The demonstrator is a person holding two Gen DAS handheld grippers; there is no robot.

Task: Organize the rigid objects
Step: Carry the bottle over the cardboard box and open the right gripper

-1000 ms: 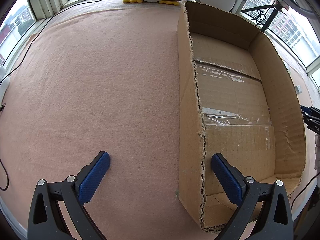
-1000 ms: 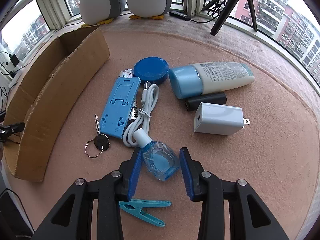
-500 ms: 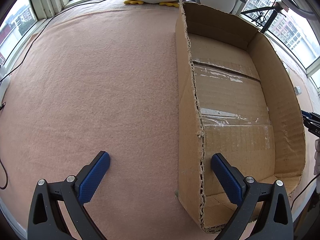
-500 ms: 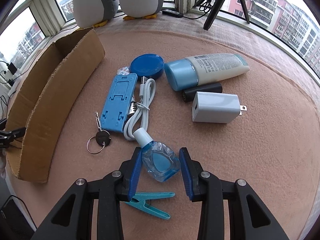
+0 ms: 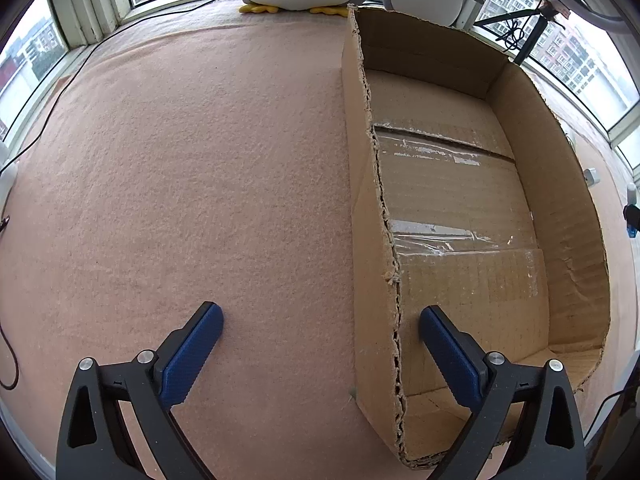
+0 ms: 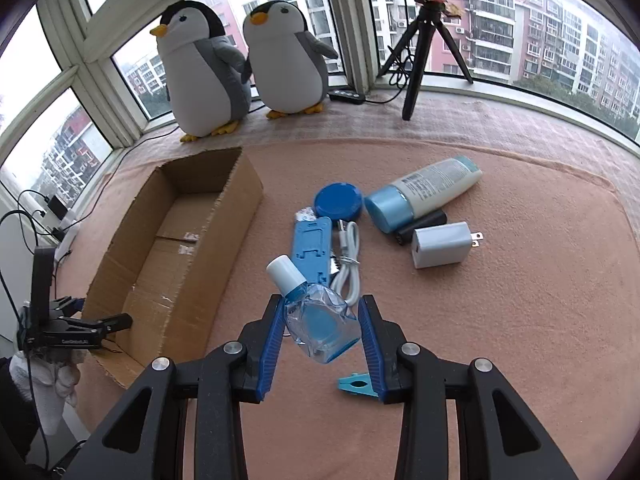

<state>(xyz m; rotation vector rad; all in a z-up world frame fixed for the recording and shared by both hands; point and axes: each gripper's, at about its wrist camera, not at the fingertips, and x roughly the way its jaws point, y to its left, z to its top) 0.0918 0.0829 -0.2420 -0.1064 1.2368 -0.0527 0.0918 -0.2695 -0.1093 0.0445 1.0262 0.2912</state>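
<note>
A pink felt mat (image 6: 500, 320) covers the whole surface. On its left part lies an open brown cardboard box (image 6: 240, 216) with torn edges and strips of clear tape on its floor; nothing shows inside it. At the far side by the windows stand 2 grey-and-white plush penguins (image 6: 208, 80) and, to their right, a black tripod (image 6: 420, 52).

Right of the box, a cluster of items lies on the mat: a white tube with a light blue cap (image 6: 424, 192) farthest right, a round blue lid (image 6: 338, 202) to its left, a white wall charger with 2 prongs (image 6: 440, 245) nearer, a black cylinder (image 6: 422, 226) touching the charger and the tube, a blue plastic phone stand (image 6: 310, 250), and a coiled white cable (image 6: 348, 264) just beside it.

The left gripper (image 5: 320, 336) is spread wide, its 2 blue pads straddling the near left wall of the box, 1 inside and 1 outside, holding nothing.

The right gripper (image 6: 322, 320) is closed on a small clear bottle of blue liquid with a white cap (image 6: 316, 320), lifted off the mat and tilted, cap pointing far-left. A teal clothespin (image 6: 354, 384) lies on the mat beneath, partly hidden by the right finger.
</note>
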